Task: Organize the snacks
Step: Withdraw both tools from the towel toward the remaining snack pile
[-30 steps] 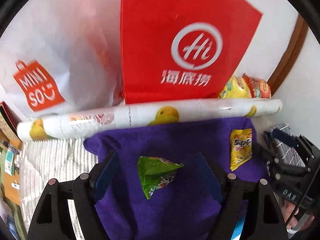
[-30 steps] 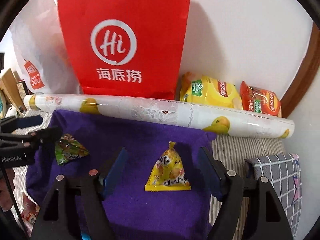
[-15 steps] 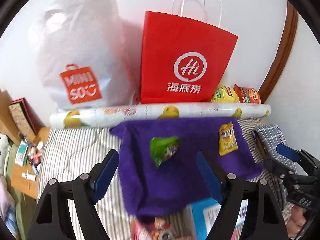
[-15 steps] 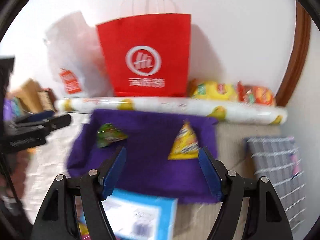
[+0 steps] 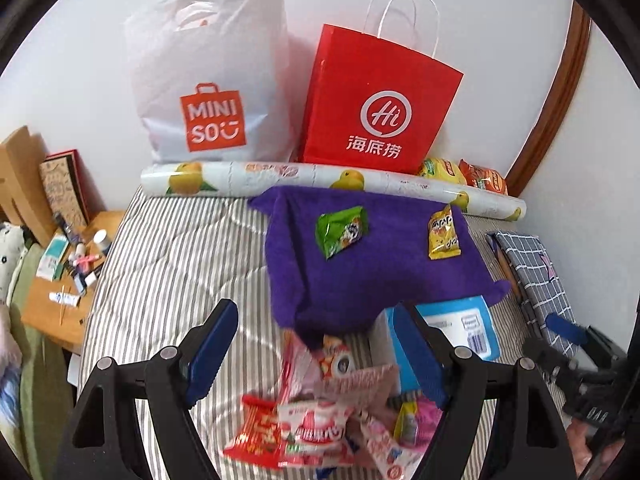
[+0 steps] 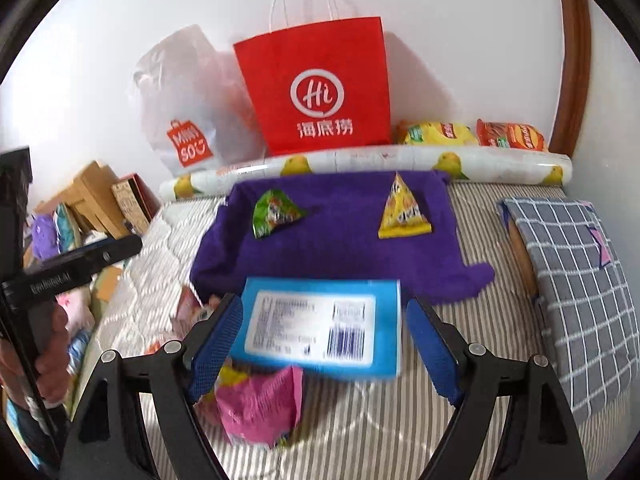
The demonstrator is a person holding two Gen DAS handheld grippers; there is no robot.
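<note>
Both grippers, left (image 5: 312, 354) and right (image 6: 322, 346), hang apart and empty; the right's jaws have just been opening. Green packet (image 5: 341, 231) and yellow packet (image 5: 443, 233) lie on purple cloth (image 5: 372, 276). Loose snacks (image 5: 320, 428) sit near the blue box (image 6: 320, 326).

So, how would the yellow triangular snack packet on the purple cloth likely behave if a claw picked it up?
The yellow packet looks like a thin, puffed foil pouch, so it is probably light and would crumple rather than stay stiff. Its glossy film may slip between pads. Lying on the soft purple cloth, it might drag or snag the cloth if pushed.
</note>
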